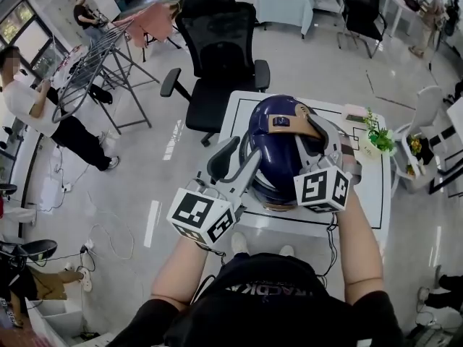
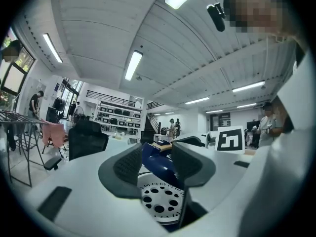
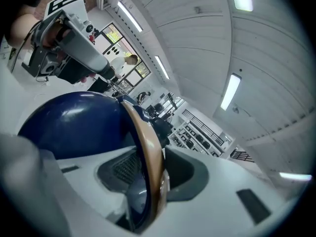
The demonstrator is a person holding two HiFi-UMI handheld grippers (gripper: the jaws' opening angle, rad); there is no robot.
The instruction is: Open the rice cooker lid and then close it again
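Only in left gripper view — perforated white disc (image 2: 159,201).

Blue rice cooker (image 1: 278,150) on white table (image 1: 239,110), left claw (image 1: 237,161), right claw (image 1: 329,139) flanking it, contact unclear

1. Head cam: up on the person's head, facing steeply down on the table (image 1: 372,194) and the blue rice cooker (image 1: 278,147), mid-distance.
2. Left tongs (image 2: 155,164) cam: looks level along its jaws, rice cooker right up close.
3. Right tongs (image 3: 148,169) cam: rolled sideways, equally close.
4. All three share the rice cooker; each tongs cam also catches the other tongs.
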